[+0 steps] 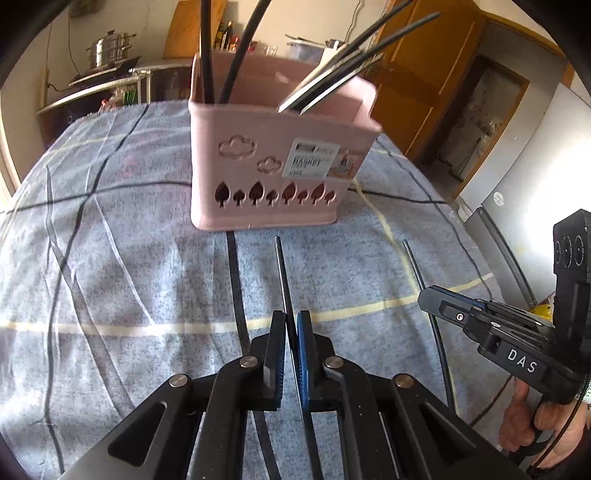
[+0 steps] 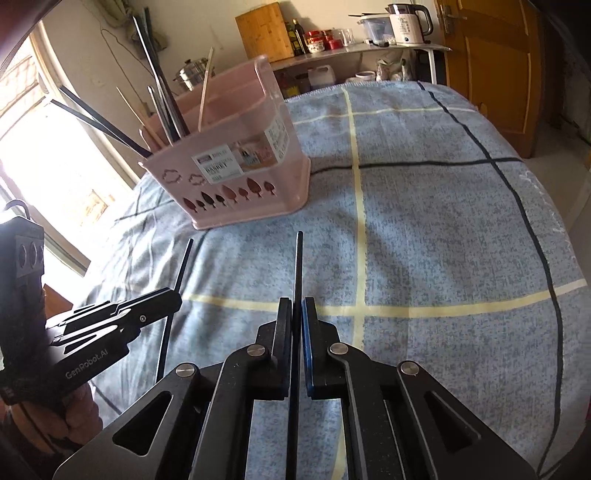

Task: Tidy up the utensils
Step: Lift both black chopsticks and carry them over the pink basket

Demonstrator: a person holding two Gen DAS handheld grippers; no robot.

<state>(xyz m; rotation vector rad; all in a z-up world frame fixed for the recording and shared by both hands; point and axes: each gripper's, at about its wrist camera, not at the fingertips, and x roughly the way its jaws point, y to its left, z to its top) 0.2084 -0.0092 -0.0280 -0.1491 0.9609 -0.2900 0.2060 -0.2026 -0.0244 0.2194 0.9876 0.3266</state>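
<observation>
Between the blue-padded jaws of the left hand-held gripper a thin black chopstick is clamped, its long axis running straight ahead along the fingers and its tip aimed at the foot of the pink utensil basket. The right hand-held gripper is likewise clenched on a second black chopstick, which points forward, away from the camera, across the checked blue cloth of the tabletop; its tip lies just right of the basket's near corner in that view. Both sticks are carried above the cloth, short of the basket and apart from it.

In the left wrist view the basket is seen nearly front-on, with its label, cloud cut-outs and row of leaf-shaped holes; dark chopsticks stand upright at its left end, and flat dark-and-pale utensils (their kind cannot be told) lean out to the right. At the right edge of this view the right hand-held gripper appears side-on, with fingers of a hand below it and its chopstick sloping up past the jaws.

In the right wrist view the basket is seen from its right end, so that pale wooden chopsticks beside the dark ones are shown, along with a kettle on a far shelf. The left hand-held gripper is seen at the left edge.
</observation>
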